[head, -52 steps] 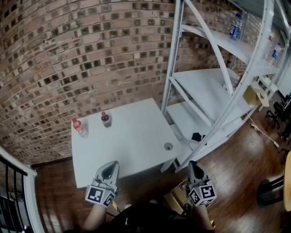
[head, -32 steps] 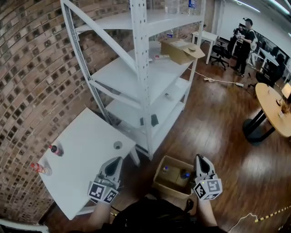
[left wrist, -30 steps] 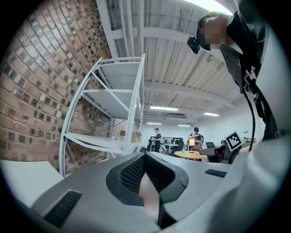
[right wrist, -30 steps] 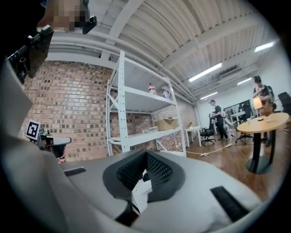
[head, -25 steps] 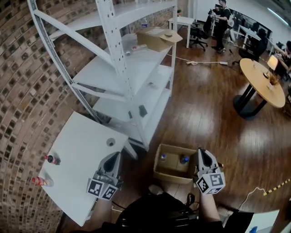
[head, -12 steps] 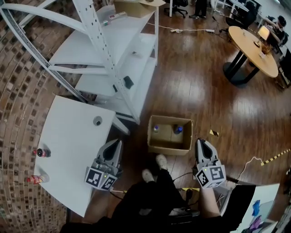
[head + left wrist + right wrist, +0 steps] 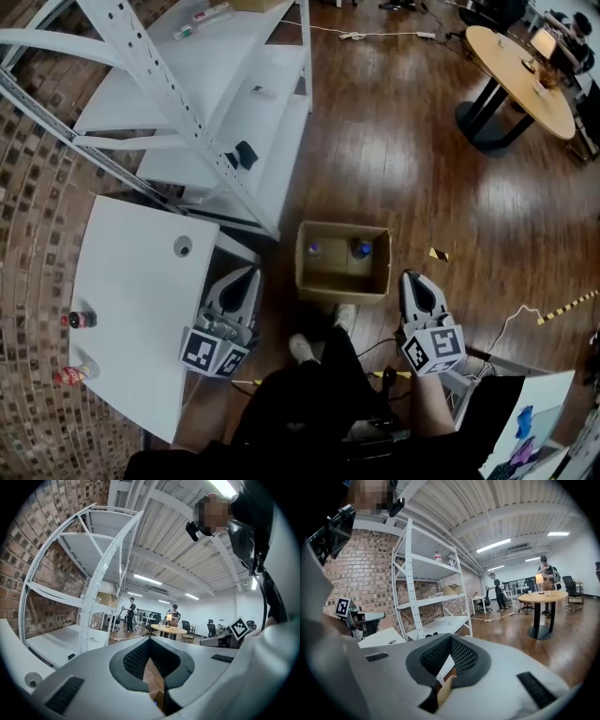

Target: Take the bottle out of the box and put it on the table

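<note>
Left gripper is closed and empty: jaws together, only a sliver of cardboard showing past the tips. Right gripper is the same, pads meeting and touching nothing.

Change: two seconds ago the head view faced the table and the brick wall. The person has since turned, and the view now looks straight down at the box, open on the floor just ahead of the feet. Both grippers have dropped lower and now flank the box, one on each side, clear of its walls.

Inside, a bottle and a second bottle, both blue-capped, stand side by side against the far wall. Neither has been lifted. A cola bottle and a red-label bottle already sit on the table by its far-left edge.

Judgement: this is the approach to a pick. The jaws must open before either gripper reaches into the box.
</note>
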